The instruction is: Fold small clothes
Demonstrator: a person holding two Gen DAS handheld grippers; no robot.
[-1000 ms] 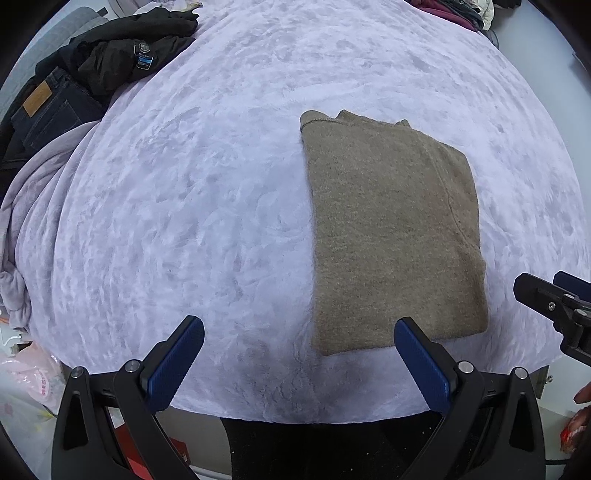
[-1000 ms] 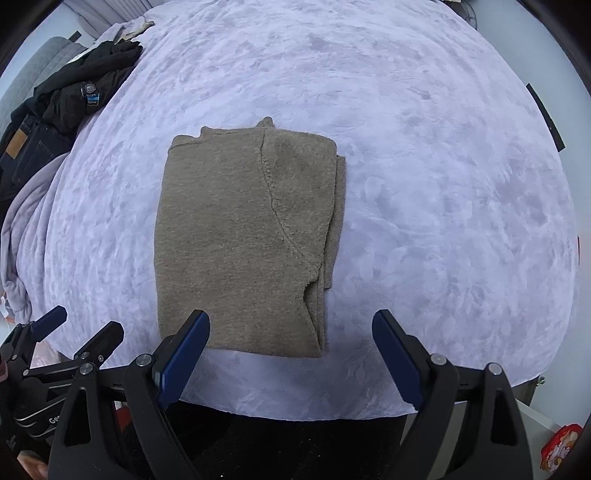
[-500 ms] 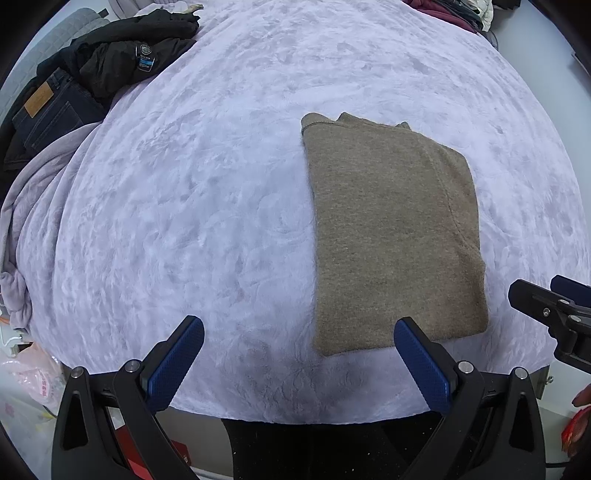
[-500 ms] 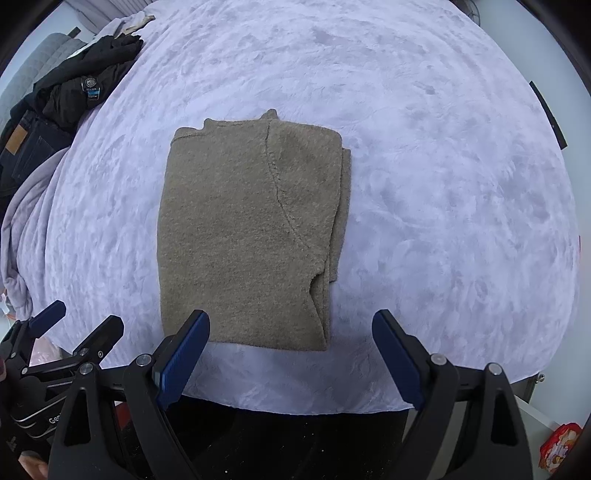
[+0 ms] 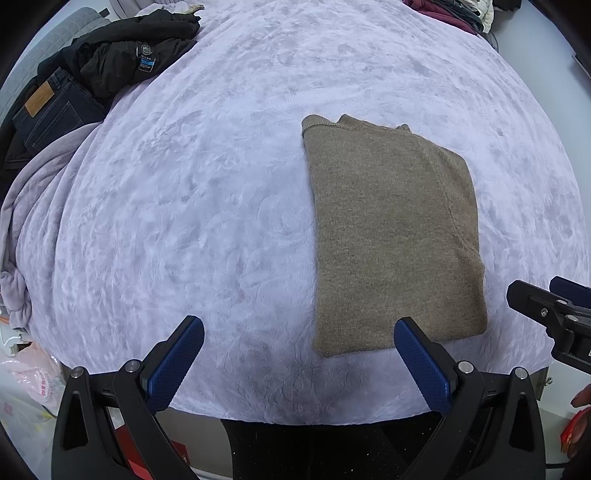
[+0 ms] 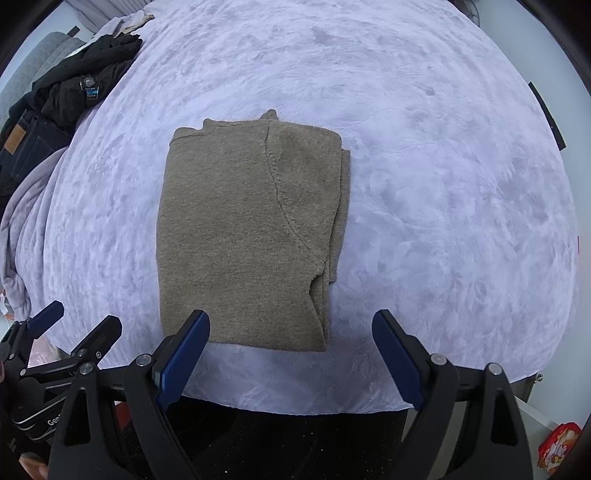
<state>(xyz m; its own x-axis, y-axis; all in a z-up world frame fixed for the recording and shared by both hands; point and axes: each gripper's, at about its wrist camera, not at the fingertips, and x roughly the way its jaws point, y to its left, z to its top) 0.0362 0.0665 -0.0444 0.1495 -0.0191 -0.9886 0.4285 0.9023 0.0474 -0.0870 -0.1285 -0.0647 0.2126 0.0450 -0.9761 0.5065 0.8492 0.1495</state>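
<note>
A brown knit sweater [image 5: 391, 236] lies folded into a flat rectangle on the pale lilac bedspread [image 5: 207, 206]. In the right wrist view the sweater [image 6: 247, 229] shows a curved sleeve seam and stacked layers along its right edge. My left gripper [image 5: 299, 347] stands open over the bed's near edge, its right pad just in front of the sweater's near hem. My right gripper [image 6: 291, 343] is open too, straddling the sweater's near right corner without touching it. Each gripper also shows at the side of the other's view: the right one [image 5: 550, 299], the left one [image 6: 74, 325].
A black jacket [image 5: 125, 59] and dark jeans [image 5: 51, 114] are piled at the bed's far left. A lilac blanket [image 5: 26, 206] hangs off the left side. Dark red clothes [image 5: 443, 11] lie at the far right corner. A pink plastic bag [image 5: 33, 376] sits on the floor at left.
Both grippers have drifted slightly; the sweater sits a little lower and closer in the right wrist view. The sweater itself has not been moved, and both grippers stay open.
</note>
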